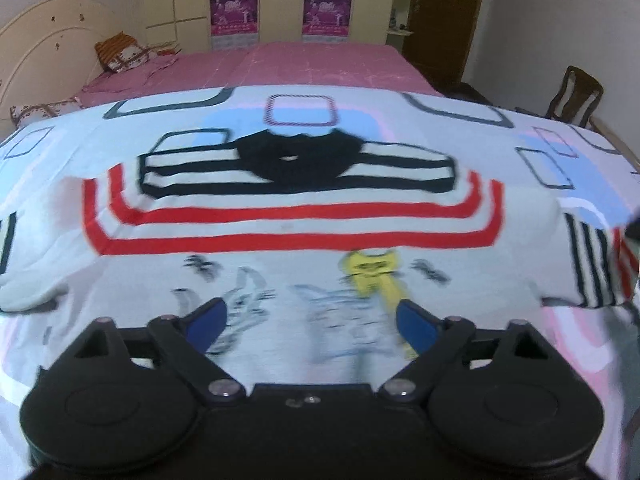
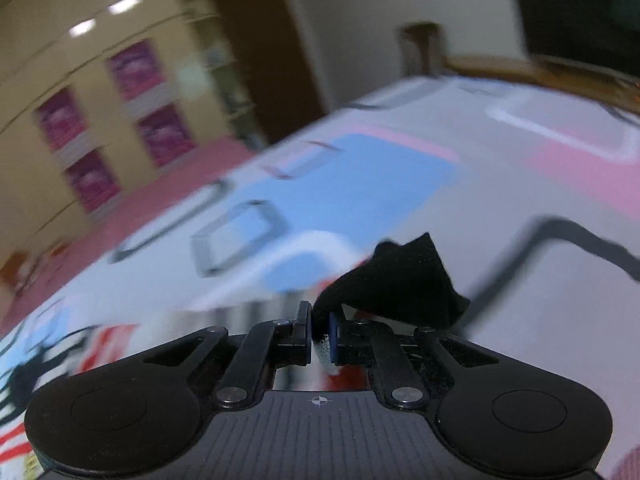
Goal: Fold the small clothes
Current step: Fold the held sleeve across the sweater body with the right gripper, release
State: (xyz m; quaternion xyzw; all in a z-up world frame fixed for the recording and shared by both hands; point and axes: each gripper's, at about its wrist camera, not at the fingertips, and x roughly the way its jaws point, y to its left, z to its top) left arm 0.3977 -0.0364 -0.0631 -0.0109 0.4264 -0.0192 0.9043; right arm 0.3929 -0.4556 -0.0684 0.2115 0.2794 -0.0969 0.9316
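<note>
A small white T-shirt [image 1: 280, 200] with red and black stripes, a black collar and a cartoon print lies spread flat on the bed, collar at the far side. My left gripper [image 1: 312, 320] is open and empty, hovering over the shirt's lower front. The shirt's striped right sleeve [image 1: 596, 264] is lifted at the right edge of the left wrist view. My right gripper [image 2: 320, 332] is shut on that sleeve, with its black cuff [image 2: 400, 284] sticking out beyond the fingers. The right wrist view is blurred by motion.
The shirt lies on a white bedcover [image 1: 560, 152] with blue, pink and grey rectangles, over a pink sheet [image 1: 300, 64]. Pillows [image 1: 124, 52] and a headboard are at the far left. A wooden chair [image 1: 576, 92] stands to the right, wardrobes behind.
</note>
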